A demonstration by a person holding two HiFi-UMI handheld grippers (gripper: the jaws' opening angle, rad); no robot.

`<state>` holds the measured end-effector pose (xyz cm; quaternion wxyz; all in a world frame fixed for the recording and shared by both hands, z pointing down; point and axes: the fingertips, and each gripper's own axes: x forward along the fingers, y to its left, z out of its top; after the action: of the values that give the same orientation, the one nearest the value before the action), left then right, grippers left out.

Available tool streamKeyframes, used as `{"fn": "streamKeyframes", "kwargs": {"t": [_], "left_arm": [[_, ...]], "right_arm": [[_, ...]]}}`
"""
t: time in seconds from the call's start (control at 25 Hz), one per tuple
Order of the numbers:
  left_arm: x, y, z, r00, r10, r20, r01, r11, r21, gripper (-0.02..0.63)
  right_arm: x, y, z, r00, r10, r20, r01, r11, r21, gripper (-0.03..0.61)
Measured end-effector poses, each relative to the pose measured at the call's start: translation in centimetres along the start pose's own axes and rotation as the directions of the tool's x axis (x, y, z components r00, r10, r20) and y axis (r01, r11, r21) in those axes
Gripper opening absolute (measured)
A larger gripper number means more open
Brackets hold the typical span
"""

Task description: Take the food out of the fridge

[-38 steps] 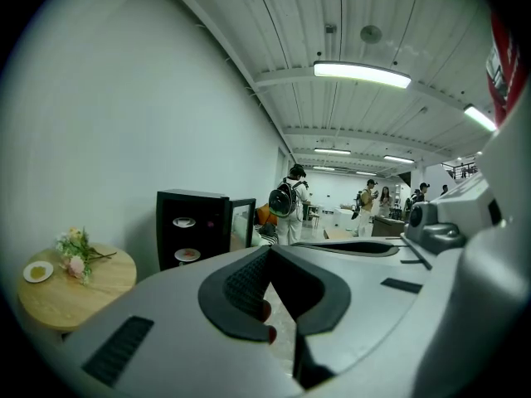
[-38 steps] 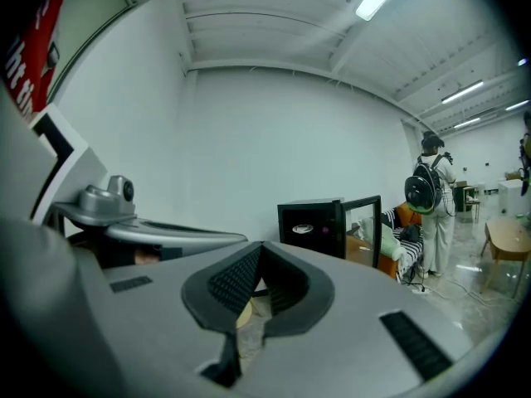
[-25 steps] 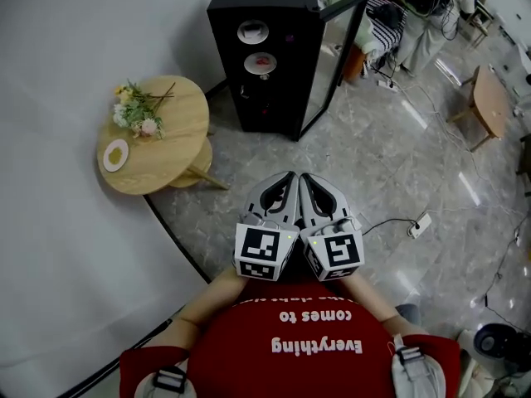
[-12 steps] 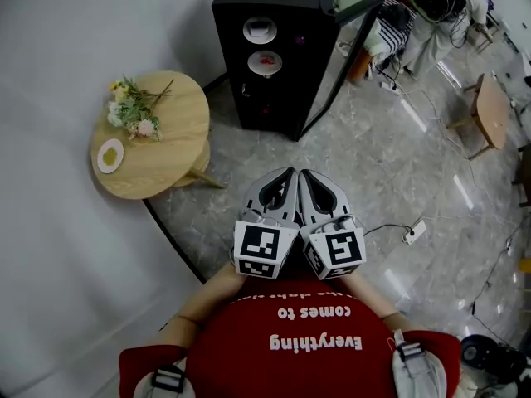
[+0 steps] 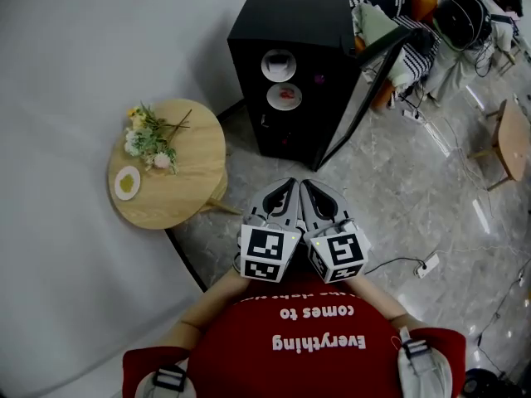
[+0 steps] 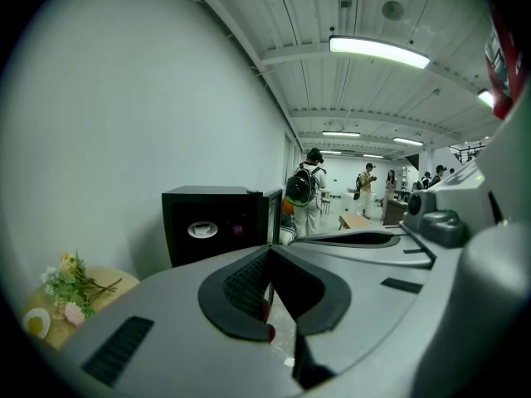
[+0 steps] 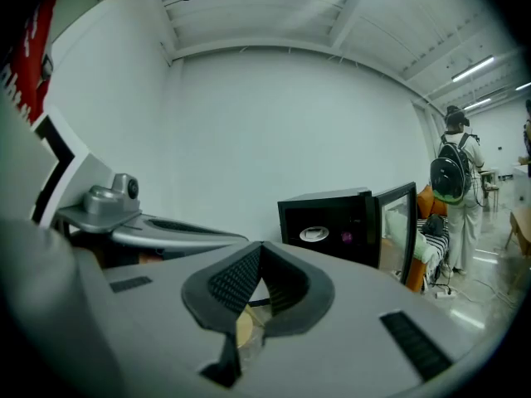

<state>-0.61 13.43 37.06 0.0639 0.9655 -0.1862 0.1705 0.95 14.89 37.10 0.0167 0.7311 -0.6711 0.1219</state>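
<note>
A small black fridge [image 5: 286, 31] stands on the floor ahead with its glass door [image 5: 365, 89] swung open to the right. Inside, a white dish [image 5: 279, 64] sits on the upper shelf and a plate with red food [image 5: 284, 97] on the shelf below. The fridge [image 6: 203, 226] also shows in the left gripper view and the fridge [image 7: 336, 222] in the right gripper view. My left gripper [image 5: 284, 182] and right gripper [image 5: 305, 184] are held side by side close to my chest, well short of the fridge. Both are shut with nothing between the jaws.
A round wooden table [image 5: 178, 177] stands left of the fridge, with a bunch of flowers [image 5: 149, 139] and a small plate [image 5: 127, 182] on it. A white backdrop curves along the left. A power strip [image 5: 428, 264] and cable lie on the marble floor at right. People stand far behind.
The fridge and round table have drawn closer and shifted right and down in the head view. Both grippers stay shut, side by side at my chest.
</note>
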Motion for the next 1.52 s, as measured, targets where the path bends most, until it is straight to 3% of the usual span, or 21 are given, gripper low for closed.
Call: {"fn": "streamKeyframes", "kwargs": {"t": [0.24, 0.48, 0.64, 0.96, 1.16, 1.52], "left_arm": [[5.8, 2.3, 1.3, 0.998, 0.047, -0.042, -0.045, 0.998, 0.051, 0.006], [9.3, 4.7, 1.9, 0.993, 0.107, -0.057, -0.106, 0.994, 0.022, 0.006], [10.9, 6.5, 1.6, 0.992, 0.106, -0.066, -0.105, 0.994, 0.007, 0.006], [15.3, 8.5, 1.9, 0.995, 0.005, -0.1, -0.004, 1.0, 0.011, 0.006], [18.0, 10.3, 3.3, 0.991, -0.073, -0.112, 0.08, 0.995, 0.061, 0.006], [21.9, 13.0, 3.0, 0.979, -0.131, -0.157, 0.145, 0.987, 0.076, 0.006]], "right_arm": [[4.7, -4.1, 1.1, 0.999, 0.048, -0.008, -0.049, 0.999, -0.017, 0.011], [8.6, -6.2, 1.6, 0.991, 0.131, -0.032, -0.131, 0.991, -0.01, 0.011], [10.9, -6.8, 1.2, 0.99, 0.131, -0.045, -0.131, 0.991, 0.008, 0.011], [14.7, -9.7, 0.9, 0.996, 0.055, -0.069, -0.052, 0.998, 0.047, 0.011], [17.5, -11.3, 1.8, 0.995, -0.011, -0.097, 0.017, 0.998, 0.063, 0.011], [22.1, -15.0, -0.6, 0.97, -0.107, -0.218, 0.124, 0.99, 0.066, 0.014]]}}
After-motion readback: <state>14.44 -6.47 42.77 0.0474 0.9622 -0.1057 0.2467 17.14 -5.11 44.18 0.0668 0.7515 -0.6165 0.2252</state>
